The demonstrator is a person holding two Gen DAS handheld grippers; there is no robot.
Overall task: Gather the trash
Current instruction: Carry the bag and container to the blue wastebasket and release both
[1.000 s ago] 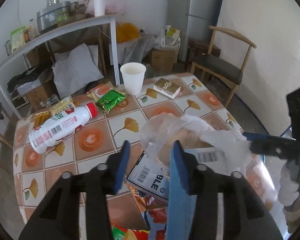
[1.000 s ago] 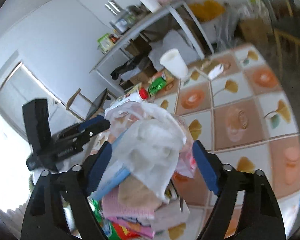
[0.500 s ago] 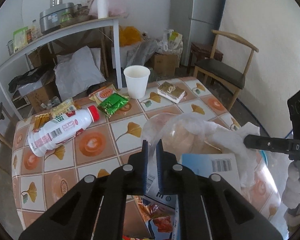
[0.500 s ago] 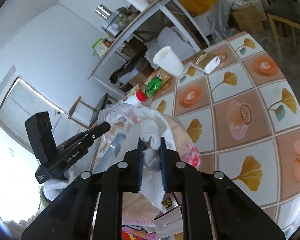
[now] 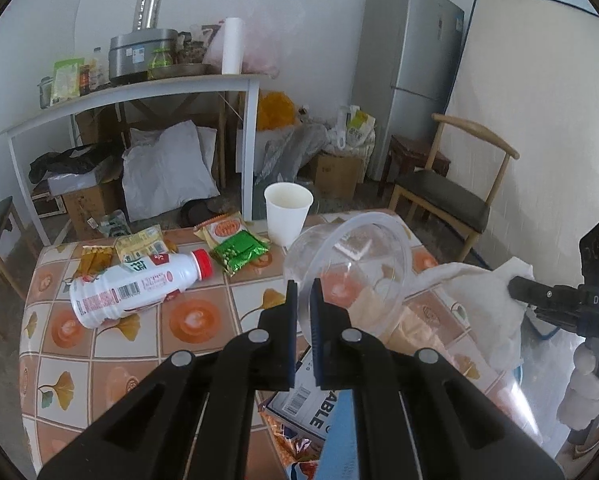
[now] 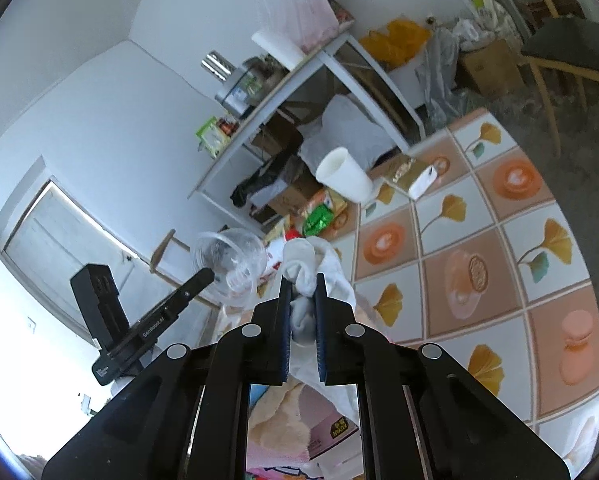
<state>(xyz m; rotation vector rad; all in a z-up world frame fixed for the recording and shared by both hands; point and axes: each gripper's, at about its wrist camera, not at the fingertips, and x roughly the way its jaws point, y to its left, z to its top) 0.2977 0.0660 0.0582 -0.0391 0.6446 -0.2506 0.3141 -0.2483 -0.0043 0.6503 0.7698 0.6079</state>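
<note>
The left gripper (image 5: pixel 304 300) had just closed, its fingers pinching the rim of a clear plastic cup (image 5: pixel 347 264) held tilted above the table (image 5: pixel 187 320). The right gripper (image 6: pixel 302 300) had also just closed, clamping a crumpled white tissue (image 6: pixel 299 266) over a pile of boxes and wrappers (image 6: pixel 299 420) at the table's near edge.

The table wore a tiled cloth of orange circles and ginkgo leaves. On it lay a white bottle (image 5: pixel 135 288) on its side, a green snack packet (image 5: pixel 239 250), yellow packets (image 5: pixel 139 244) and an upright paper cup (image 5: pixel 287 214). Behind stood a white shelf (image 5: pixel 139 92) loaded with pots, a grey fridge (image 5: pixel 407 72), a wooden chair (image 5: pixel 443 196) and cardboard boxes (image 5: pixel 335 172) on the floor.
</note>
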